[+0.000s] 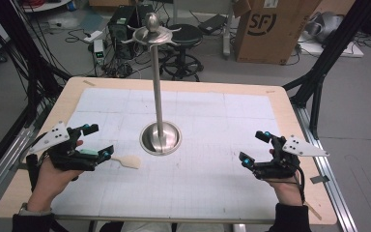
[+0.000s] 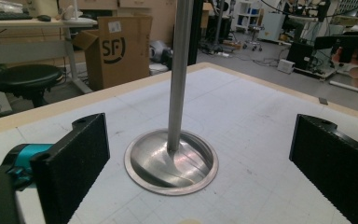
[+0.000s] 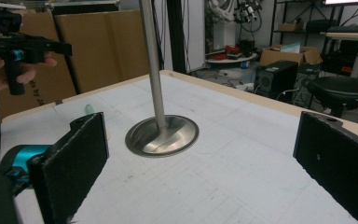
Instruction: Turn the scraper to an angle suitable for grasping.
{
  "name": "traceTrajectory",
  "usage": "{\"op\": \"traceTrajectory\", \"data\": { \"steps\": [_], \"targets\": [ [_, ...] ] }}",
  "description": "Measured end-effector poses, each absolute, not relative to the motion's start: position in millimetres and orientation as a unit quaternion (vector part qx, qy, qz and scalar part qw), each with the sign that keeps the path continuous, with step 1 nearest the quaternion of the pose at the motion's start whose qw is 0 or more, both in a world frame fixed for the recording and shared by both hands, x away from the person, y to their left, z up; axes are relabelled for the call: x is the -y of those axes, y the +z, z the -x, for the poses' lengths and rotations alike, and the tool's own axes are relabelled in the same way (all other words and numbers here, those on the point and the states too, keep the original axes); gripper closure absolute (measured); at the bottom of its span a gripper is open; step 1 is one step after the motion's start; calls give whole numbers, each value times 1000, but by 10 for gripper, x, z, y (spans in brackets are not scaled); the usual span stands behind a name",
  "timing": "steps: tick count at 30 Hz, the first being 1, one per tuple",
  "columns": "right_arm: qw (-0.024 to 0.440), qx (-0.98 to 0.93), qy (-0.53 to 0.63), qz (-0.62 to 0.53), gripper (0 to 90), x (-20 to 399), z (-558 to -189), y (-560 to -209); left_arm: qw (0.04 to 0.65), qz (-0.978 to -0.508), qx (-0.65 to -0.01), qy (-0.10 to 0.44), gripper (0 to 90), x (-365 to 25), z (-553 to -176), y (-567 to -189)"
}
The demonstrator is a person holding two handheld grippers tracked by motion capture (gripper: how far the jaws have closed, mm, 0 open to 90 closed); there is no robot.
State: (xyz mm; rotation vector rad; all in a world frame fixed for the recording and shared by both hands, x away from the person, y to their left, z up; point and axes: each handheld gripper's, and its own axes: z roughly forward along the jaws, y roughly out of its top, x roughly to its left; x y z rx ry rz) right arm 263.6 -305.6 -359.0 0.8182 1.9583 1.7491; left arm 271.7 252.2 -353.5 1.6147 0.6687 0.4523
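Grey floor [image 1: 367, 96], strewn with cables. Light wooden table [image 1: 290, 111] topped with a white gridded mat [image 1: 212, 169]. Beyond it: black round stool [image 1: 186, 36], brown cardboard box [image 1: 270, 29] printed "SF", black computer case [image 1: 123, 26], white power strip [image 1: 92, 36]. Black frame struts [image 1: 333, 53] at both sides. Desks and shelving [image 2: 242, 11] farther back.

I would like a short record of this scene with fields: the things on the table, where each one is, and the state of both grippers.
table: wooden, covered by a white grid mat
stand: metal, upright at the mat's centre, round base, hooks on top
spatula: wooden, flat on the mat, just beside the left gripper
left gripper: open, nothing between the jaws, faces the stand
right gripper: open, nothing between the jaws, faces the stand
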Motion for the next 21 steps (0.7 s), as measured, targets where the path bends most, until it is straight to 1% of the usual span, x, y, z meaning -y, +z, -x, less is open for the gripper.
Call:
{"op": "traceTrajectory", "data": {
  "steps": [5,7,10,13,14,15,16,17,18,19,20,21],
  "targets": [
    [192,-699,624,-293,20,3061,-2639,-3607,640,-684,-297,185,53,-2531,-2731,-3553],
    [190,-698,624,-295,20,3068,-2635,-3608,639,-684,-308,171,53,-2538,-2753,-3582],
    [192,-696,625,-297,20,3080,-2635,-3616,631,-692,-310,164,53,-2536,-2768,-3602],
    [190,-695,625,-299,20,3092,-2631,-3623,625,-697,-297,188,53,-2516,-2769,-3627],
    [190,-695,625,-300,20,3096,-2630,-3624,624,-700,-294,188,54,-2512,-2766,-3631],
    [191,-695,625,-301,20,3099,-2628,-3624,623,-701,-286,197,88,-2510,-2758,-3637],
    [190,-695,625,-301,20,3103,-2627,-3624,615,-709,-269,215,230,-2525,-2714,-3637],
    [191,-694,626,-300,20,3106,-2629,-3625,615,-709,-269,215,388,-2525,-2714,-3637],
    [190,-693,626,-301,20,3109,-2626,-3623,612,-708,-270,224,435,-2530,-2700,-3644],
    [191,-693,627,-301,20,3112,-2627,-3624,612,-707,-276,223,488,-2535,-2700,-3656],
    [190,-693,627,-301,20,3113,-2628,-3625,607,-710,-283,220,559,-2544,-2698,-3666],
    [190,-693,627,-301,20,3113,-2628,-3627,600,-710,-289,230,602,-2547,-2695,-3681]
  ]
}}
